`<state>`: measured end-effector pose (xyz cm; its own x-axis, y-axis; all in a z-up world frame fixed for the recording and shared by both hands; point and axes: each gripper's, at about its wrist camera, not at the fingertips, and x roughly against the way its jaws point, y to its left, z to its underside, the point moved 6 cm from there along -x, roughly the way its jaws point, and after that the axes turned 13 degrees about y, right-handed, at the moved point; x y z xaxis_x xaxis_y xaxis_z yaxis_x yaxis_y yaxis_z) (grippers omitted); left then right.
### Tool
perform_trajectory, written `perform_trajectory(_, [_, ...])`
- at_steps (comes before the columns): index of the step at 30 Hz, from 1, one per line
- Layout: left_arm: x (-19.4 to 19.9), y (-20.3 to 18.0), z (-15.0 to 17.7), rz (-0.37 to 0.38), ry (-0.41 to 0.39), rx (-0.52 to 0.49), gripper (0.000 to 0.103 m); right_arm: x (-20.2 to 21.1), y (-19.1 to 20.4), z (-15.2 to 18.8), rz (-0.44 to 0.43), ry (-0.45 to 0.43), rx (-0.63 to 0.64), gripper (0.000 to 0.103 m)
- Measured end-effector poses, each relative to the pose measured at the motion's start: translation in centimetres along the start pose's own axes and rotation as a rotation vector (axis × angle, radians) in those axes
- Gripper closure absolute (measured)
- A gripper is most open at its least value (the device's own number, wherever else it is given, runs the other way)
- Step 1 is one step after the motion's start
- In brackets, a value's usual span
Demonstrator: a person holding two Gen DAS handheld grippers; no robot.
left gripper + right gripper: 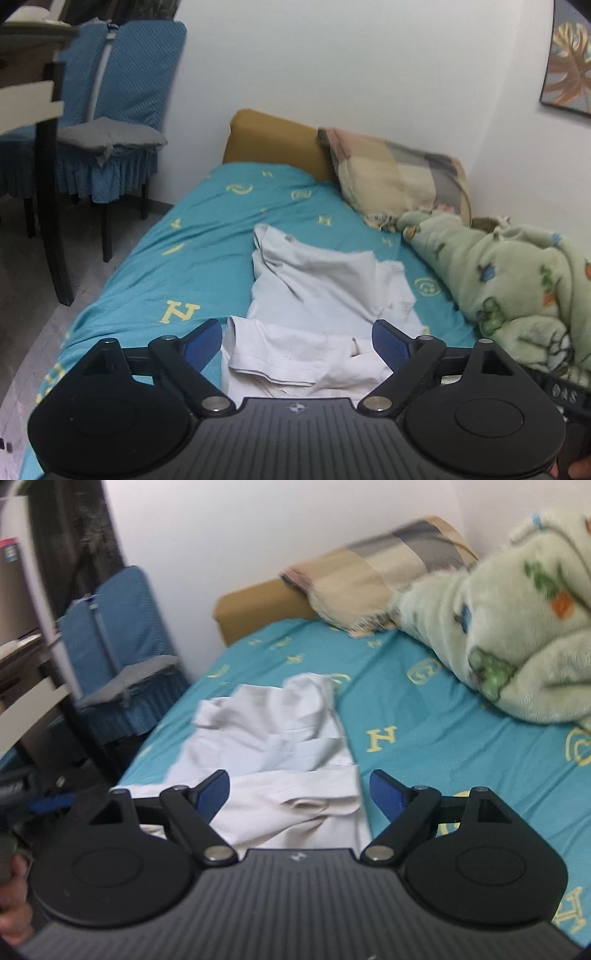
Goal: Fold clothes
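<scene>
A crumpled white shirt (317,295) lies on the teal bedsheet (192,243), its near end partly folded over. My left gripper (297,338) is open and empty, its blue pads either side of the shirt's near end, just above it. In the right wrist view the same shirt (273,738) lies ahead and slightly left on the sheet (424,731). My right gripper (299,790) is open and empty, hovering over the shirt's near right edge.
A green fleece blanket (517,280) is heaped on the bed's right side, with a checked pillow (399,173) and a mustard headboard (273,140) at the far end. Blue-covered chairs (122,110) and a table (26,74) stand left of the bed.
</scene>
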<state>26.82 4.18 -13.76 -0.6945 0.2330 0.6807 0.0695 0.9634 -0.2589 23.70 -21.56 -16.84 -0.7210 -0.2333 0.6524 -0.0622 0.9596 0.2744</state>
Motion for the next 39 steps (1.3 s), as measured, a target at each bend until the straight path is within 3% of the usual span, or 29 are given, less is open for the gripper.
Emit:
perform_trajectory(4, [3.9, -1.2, 0.9, -0.02, -0.044, -0.027, 0.01, 3.6, 1.9, 0.9, -0.012, -0.031, 0.077, 0.019])
perform_trajectory(9, [7.7, -2.2, 2.5, -0.02, -0.067, -0.034, 0.01, 7.1, 3.1, 2.0, -0.031, -0.075, 0.082, 0.019])
perform_trajectory(16, [10.8, -3.5, 5.7, -0.018, -0.052, -0.068, 0.01, 9.9, 3.4, 3.1, 0.014, -0.119, 0.076, 0.019])
perform_trajectory(23, [10.5, -4.7, 7.6, -0.001, 0.002, -0.08, 0.01, 10.5, 3.8, 3.4, 0.0, -0.129, 0.089, 0.02])
perform_trajectory(25, [10.0, -4.7, 7.9, 0.005, 0.024, -0.069, 0.01, 10.3, 4.1, 3.5, 0.012, -0.121, 0.11, 0.029])
perform_trajectory(29, [8.5, -3.9, 8.2, -0.007, 0.07, -0.006, 0.01, 9.9, 4.1, 3.4, 0.015, -0.113, 0.101, 0.03])
perform_trajectory(32, [7.4, -3.1, 8.3, -0.004, 0.106, 0.044, 0.01, 9.2, 3.5, 3.5, -0.028, -0.081, 0.049, 0.029])
perform_trajectory(35, [7.0, -2.9, 8.5, -0.013, 0.119, 0.053, 0.01, 8.1, 2.8, 3.7, -0.037, -0.033, -0.012, 0.023])
perform_trajectory(39, [6.5, -3.0, 8.6, -0.008, 0.132, 0.056, 0.01, 5.6, 0.5, 5.7, -0.082, 0.058, -0.207, 0.023])
